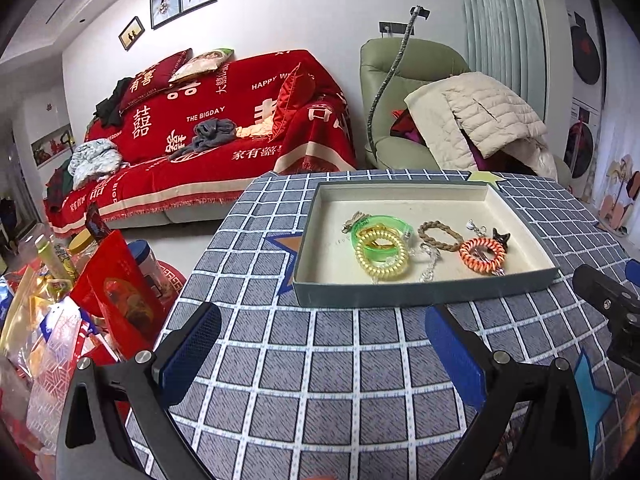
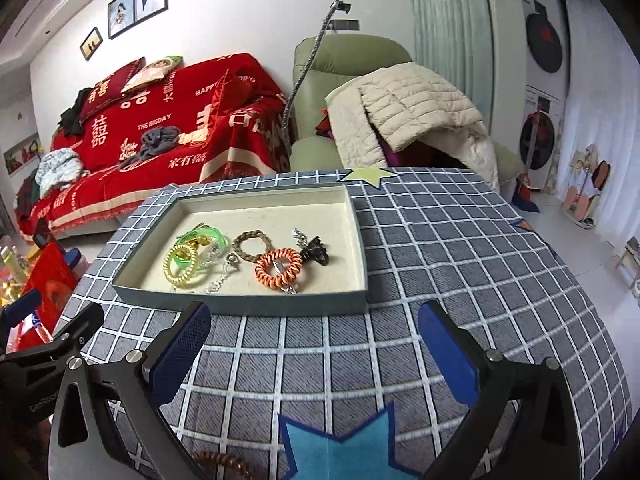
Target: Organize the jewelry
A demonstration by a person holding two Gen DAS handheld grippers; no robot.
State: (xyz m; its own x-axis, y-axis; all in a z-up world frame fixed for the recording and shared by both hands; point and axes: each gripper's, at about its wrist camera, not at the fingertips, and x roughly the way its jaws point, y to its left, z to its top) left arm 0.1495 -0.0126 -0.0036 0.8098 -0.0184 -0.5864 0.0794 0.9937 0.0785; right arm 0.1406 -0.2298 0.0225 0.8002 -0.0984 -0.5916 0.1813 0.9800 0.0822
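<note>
A shallow grey-green tray (image 1: 420,290) (image 2: 248,304) with a cream floor sits on the checked tablecloth. In it lie a yellow coil hair tie (image 1: 382,258) (image 2: 180,266), a green bangle (image 1: 380,228) (image 2: 200,240), a brown braided band (image 1: 440,236) (image 2: 252,244), an orange coil hair tie (image 1: 482,254) (image 2: 278,268), a silver chain (image 1: 430,264) (image 2: 222,276) and a black clip (image 1: 502,237) (image 2: 316,250). My left gripper (image 1: 322,356) is open and empty, short of the tray. My right gripper (image 2: 314,352) is open and empty, also short of it. A copper coil tie (image 2: 224,464) lies on the cloth below the right gripper.
The table (image 1: 320,380) wears a blue-grey checked cloth with star patches (image 2: 340,440). Red snack bags and jars (image 1: 100,292) crowd the space left of the table. A red-covered sofa (image 1: 220,136) and a green armchair (image 1: 400,80) with a quilted coat stand beyond.
</note>
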